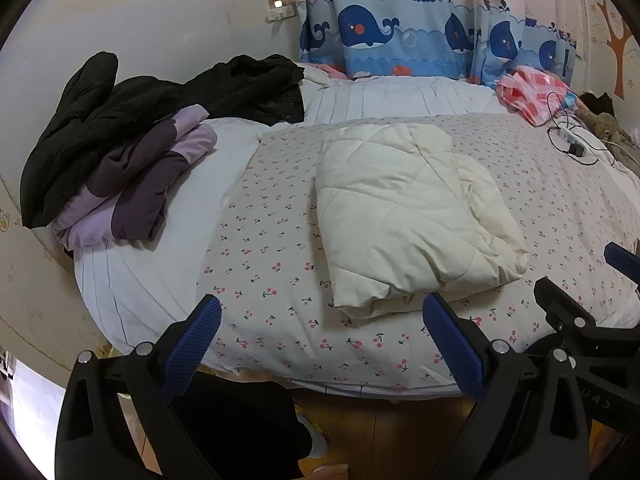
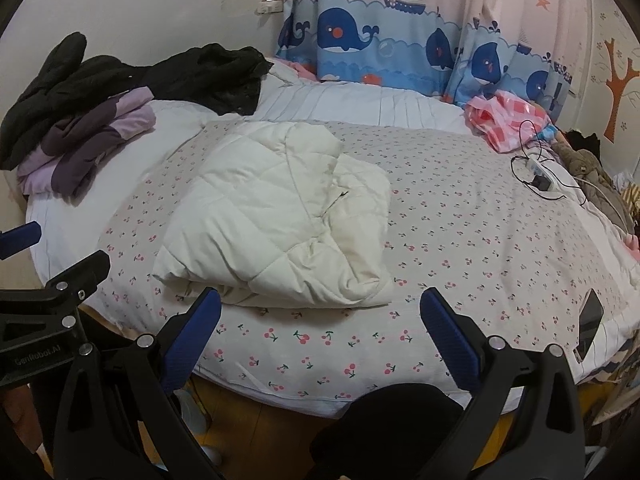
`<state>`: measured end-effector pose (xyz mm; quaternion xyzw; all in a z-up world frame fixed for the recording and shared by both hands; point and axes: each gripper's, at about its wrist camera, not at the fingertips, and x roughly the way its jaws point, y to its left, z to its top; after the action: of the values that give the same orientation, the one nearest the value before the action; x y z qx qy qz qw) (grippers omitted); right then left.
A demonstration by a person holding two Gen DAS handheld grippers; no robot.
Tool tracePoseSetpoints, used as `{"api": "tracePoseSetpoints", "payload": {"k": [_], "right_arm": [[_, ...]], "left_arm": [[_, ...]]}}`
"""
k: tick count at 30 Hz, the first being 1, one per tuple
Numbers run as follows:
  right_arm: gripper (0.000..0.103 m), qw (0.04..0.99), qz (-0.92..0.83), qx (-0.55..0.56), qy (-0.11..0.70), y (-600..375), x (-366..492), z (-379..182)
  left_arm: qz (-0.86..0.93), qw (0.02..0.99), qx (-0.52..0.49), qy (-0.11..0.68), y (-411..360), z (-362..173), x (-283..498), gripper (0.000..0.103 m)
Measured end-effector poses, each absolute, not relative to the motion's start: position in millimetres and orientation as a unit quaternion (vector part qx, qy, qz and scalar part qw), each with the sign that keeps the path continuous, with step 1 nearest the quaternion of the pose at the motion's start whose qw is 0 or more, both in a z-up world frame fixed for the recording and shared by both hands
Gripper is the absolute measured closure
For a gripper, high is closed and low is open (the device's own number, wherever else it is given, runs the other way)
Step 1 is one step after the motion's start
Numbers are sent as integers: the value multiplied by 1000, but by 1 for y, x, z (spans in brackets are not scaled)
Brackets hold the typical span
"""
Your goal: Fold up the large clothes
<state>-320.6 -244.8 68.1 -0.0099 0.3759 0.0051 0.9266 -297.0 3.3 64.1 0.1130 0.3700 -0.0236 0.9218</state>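
We list, item by item, from near to far.

Left gripper point(image 1: 320, 344): held above the near edge of the bed, its blue-padded tongs spread wide and holding nothing. Right gripper point(image 2: 320, 338): likewise wide apart and empty, just right of the left one, over the same near edge.

Cream quilted garment point(image 1: 408, 216): the task's piece, lying folded in a thick bundle on the cherry-print sheet point(image 1: 272, 280), in the middle of the bed, just beyond both pairs of tongs and touching neither.

Purple two-tone garment point(image 1: 136, 184): heaped at the left side of the bed, on the white bedding. Black clothing point(image 1: 160, 96): piled behind and partly under it, running along the far left.

Pink checked cloth point(image 2: 500, 120): far right, below the whale curtain point(image 2: 380, 40). Power strip with black cables point(image 2: 540, 176): right side, on the sheet. A dark phone point(image 2: 590, 328): near right edge of the bed.

Wooden floor point(image 1: 380, 432): below the near edge.
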Motion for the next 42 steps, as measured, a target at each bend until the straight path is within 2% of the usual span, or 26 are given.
{"api": "tracePoseSetpoints", "payload": {"k": [12,42], "right_arm": [[7,930,0,6,368,-251,-327,74],[7,943,13,-7,333,-219,-350,99]], "left_arm": [[-20,923,134,360,-10,67,-307,6],[-15,936,104,337,17,82,-325,6]]}}
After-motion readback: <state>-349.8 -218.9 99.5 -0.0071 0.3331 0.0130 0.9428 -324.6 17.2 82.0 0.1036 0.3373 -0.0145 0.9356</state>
